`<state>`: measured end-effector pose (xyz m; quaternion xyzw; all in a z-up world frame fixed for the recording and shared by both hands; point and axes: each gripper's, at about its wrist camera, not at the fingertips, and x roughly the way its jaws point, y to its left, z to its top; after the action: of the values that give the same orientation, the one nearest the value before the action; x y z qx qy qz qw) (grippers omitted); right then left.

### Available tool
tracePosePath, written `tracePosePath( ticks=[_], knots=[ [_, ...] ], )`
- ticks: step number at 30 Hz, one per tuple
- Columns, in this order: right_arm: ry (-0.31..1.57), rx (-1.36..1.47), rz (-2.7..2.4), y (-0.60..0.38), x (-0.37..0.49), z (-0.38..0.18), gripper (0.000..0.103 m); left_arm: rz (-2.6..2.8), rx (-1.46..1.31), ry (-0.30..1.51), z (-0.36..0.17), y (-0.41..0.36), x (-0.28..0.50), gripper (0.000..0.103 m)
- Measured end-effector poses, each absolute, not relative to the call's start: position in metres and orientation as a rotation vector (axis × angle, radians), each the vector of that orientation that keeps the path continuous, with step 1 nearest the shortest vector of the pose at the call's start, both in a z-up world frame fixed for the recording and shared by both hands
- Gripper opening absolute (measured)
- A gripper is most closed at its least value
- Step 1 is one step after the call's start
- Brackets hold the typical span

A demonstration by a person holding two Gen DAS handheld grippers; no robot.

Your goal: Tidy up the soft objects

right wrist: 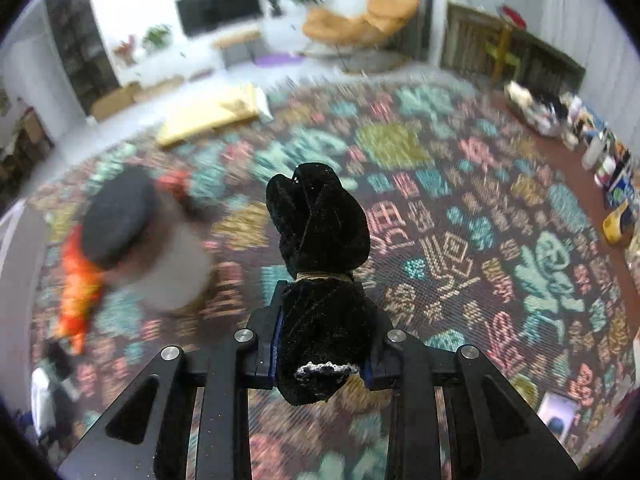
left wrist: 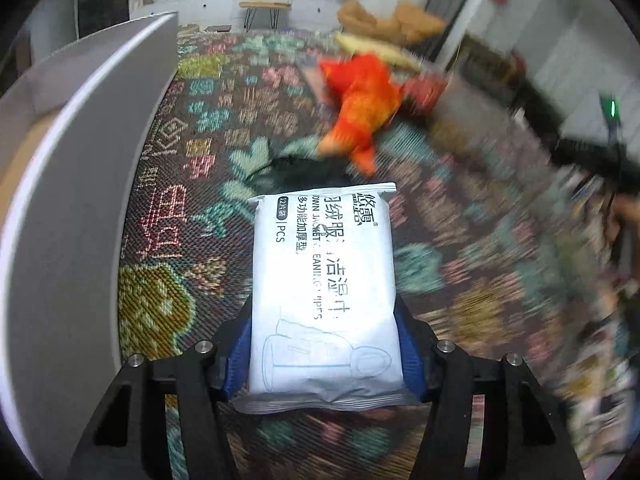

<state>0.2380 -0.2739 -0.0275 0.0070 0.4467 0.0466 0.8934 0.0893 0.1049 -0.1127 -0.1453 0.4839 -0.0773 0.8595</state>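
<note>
Between the blue pads of the left gripper (left wrist: pixel 325 344) sits a white pack of wipes (left wrist: pixel 323 292), pinched by its sides and held above the patterned carpet (left wrist: pixel 224 128), just beside the grey wall of a box (left wrist: pixel 80 208) whose inside is not visible. Over the same carpet, the right gripper (right wrist: pixel 323 340) is closed on a black velvet pouch (right wrist: pixel 320 256) tied at its neck. An orange plush toy (left wrist: pixel 360 96) lies further on the carpet.

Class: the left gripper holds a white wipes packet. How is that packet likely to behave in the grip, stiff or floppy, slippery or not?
The wipes packet probably handles semi-soft: it juts forward from the left gripper without drooping, so the stack inside likely stiffens it. Its glossy film reflects glare, so it may be slippery. The crimped end seals look thin and would likely flex.
</note>
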Motion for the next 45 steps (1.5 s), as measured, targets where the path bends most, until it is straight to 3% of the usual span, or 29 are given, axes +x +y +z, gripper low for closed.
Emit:
tracePosePath(
  ticks=[8, 13, 15, 16, 17, 20, 28, 34, 35, 37, 45],
  knots=[
    [0.878, 0.015, 0.573, -0.099, 0.165, 0.042, 0.030, -0.061, -0.404, 0.866, -0.030, 0.198, 0.034, 0.061],
    [0.940, 0.095, 0.911, 0.036, 0.113, 0.043, 0.032, 0.248, -0.350, 0.898, -0.026, 0.285, -0.004, 0.064],
    [0.957, 0.122, 0.982, 0.082, 0.093, 0.036, 0.044, 0.367, -0.336, 0.934, -0.036, 0.312, -0.013, 0.073],
    [0.972, 0.131, 1.008, 0.103, 0.087, 0.029, 0.070, 0.414, -0.334, 0.940, -0.040, 0.322, -0.017, 0.080],
    [1.011, 0.130, 1.031, 0.127, 0.081, 0.018, 0.086, 0.463, -0.333, 0.941, -0.044, 0.332, -0.023, 0.083],
    [1.066, 0.092, 1.016, 0.147, 0.074, -0.005, 0.085, 0.573, -0.346, 0.918, -0.045, 0.354, -0.035, 0.083],
    [0.853, -0.049, 0.652, 0.042, 0.087, -0.031, 0.085, 0.483, -0.404, 0.796, -0.035, 0.325, -0.031, 0.084],
    [0.883, -0.060, 0.177, -0.095, 0.115, -0.094, 0.085, 0.129, -0.327, 0.785, -0.014, 0.210, 0.006, 0.084],
    [0.904, -0.040, 0.117, -0.118, 0.119, -0.103, 0.085, 0.063, -0.304, 0.796, -0.015, 0.186, 0.011, 0.089],
    [0.931, 0.002, 0.019, -0.153, 0.124, -0.116, 0.085, -0.058, -0.257, 0.841, -0.029, 0.138, 0.024, 0.095],
    [0.917, 0.059, -0.110, -0.203, 0.152, -0.124, 0.085, -0.123, -0.183, 0.991, -0.131, 0.063, 0.091, 0.095]
  ],
)
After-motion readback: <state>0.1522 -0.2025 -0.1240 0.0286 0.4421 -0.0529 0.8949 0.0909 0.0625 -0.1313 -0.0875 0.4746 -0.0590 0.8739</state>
